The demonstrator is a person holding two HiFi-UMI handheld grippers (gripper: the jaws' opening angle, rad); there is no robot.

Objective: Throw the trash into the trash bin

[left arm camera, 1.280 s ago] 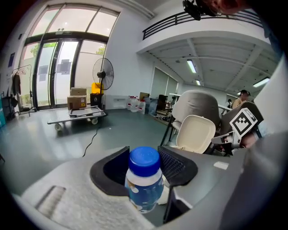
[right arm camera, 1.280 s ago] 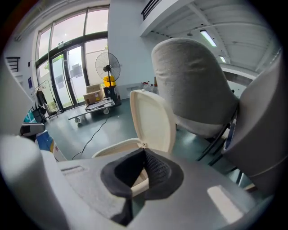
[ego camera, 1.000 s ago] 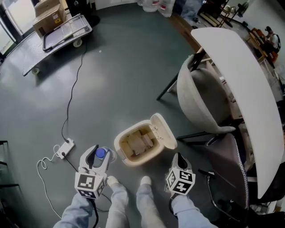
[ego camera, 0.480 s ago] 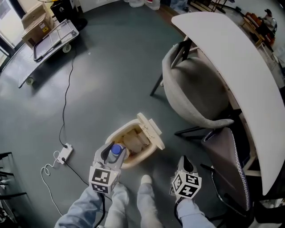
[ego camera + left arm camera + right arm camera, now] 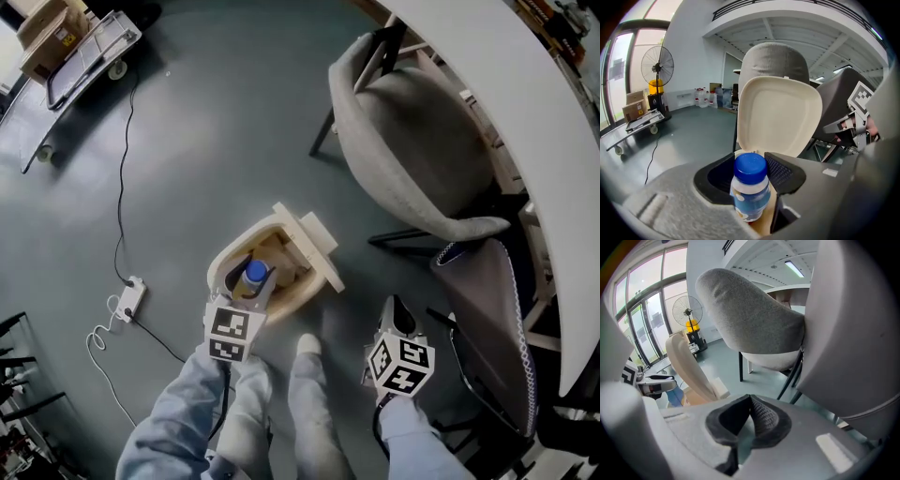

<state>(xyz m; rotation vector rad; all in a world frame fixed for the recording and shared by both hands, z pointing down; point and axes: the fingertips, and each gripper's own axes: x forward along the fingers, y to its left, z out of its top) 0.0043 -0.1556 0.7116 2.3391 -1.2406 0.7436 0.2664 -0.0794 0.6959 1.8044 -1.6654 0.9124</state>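
Observation:
A cream trash bin (image 5: 225, 264) stands on the grey floor with its lid (image 5: 314, 251) swung up, showing tan contents inside. My left gripper (image 5: 249, 279) is shut on a small white bottle with a blue cap (image 5: 255, 272) and holds it over the bin's open mouth. In the left gripper view the bottle (image 5: 750, 190) stands upright between the jaws of the left gripper (image 5: 751, 165), with the raised lid (image 5: 780, 117) right behind it. My right gripper (image 5: 395, 307) hangs right of the bin, shut and empty; its pads meet at the tips in the right gripper view (image 5: 749, 403).
A grey padded chair (image 5: 412, 141) and a white table (image 5: 525, 103) fill the right side. A power strip (image 5: 127, 300) with its cable lies left of the bin. A trolley (image 5: 80, 56) with cardboard boxes is at far upper left. The person's shoe (image 5: 307, 345) is beside the bin.
My left gripper has carried the bottle from the floor side left of the bin to over its opening. The right gripper shifted only slightly.

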